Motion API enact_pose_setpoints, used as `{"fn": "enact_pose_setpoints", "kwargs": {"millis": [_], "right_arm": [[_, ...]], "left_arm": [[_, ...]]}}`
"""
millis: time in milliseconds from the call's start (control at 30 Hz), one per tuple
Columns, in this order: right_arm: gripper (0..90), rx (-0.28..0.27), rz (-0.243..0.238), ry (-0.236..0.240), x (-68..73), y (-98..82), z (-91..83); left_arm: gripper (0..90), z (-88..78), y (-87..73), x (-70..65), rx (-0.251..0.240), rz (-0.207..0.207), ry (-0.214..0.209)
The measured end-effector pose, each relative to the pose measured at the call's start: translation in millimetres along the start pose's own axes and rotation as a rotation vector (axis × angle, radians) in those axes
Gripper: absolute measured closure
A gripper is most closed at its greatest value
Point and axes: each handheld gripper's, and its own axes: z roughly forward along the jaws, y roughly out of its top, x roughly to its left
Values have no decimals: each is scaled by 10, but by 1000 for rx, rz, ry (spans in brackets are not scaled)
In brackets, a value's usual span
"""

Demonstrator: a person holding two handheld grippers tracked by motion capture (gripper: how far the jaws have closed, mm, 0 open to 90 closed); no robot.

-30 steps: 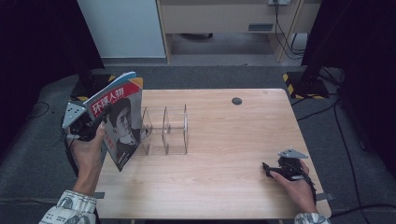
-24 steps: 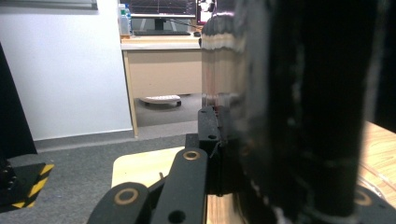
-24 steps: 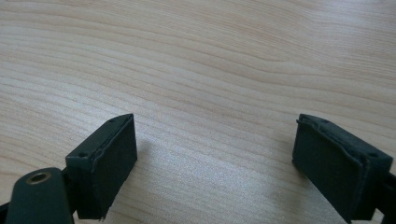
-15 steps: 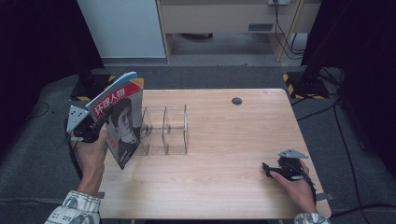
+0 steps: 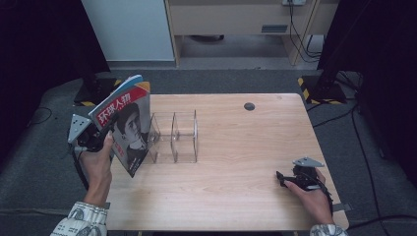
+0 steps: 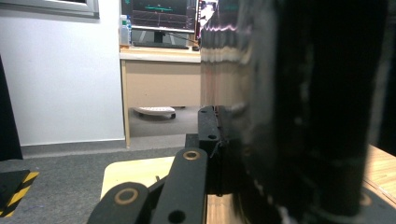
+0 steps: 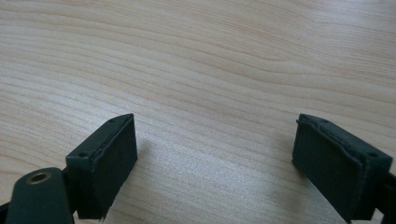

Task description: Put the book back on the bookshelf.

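Observation:
A magazine [image 5: 125, 125] with a red title band and a portrait on its cover stands upright and tilted over the table's left edge. My left gripper [image 5: 107, 141] is shut on its lower edge, and a hand grips the handle. In the left gripper view the magazine [image 6: 299, 116] is a dark blur pressed against the jaw at the left gripper [image 6: 219, 140]. A clear acrylic divider rack [image 5: 174, 137] stands just right of the magazine. My right gripper [image 5: 281, 178] rests low at the table's front right, open over bare wood in its own view [image 7: 215, 158].
The wooden table [image 5: 236, 147] has a round black cable hole [image 5: 249, 106] near its far edge. Black stands with yellow-striped bases [image 5: 319, 88] flank the table on the floor. A white cabinet [image 5: 128, 29] and a wooden desk stand beyond.
The left hand has shifted slightly down and toward the rack with the magazine. The right hand has stayed still.

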Motion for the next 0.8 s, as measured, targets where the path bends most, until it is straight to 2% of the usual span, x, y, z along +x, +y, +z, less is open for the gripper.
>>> {"fn": "enact_pose_setpoints", "kwargs": {"millis": [400, 800], "right_arm": [[139, 1, 0, 1, 3, -3, -3], [139, 1, -1, 4, 5, -5, -6]], "left_arm": [[866, 29, -94, -41, -4, 12, -19], [862, -2, -187, -28, -18, -15, -11]]}}
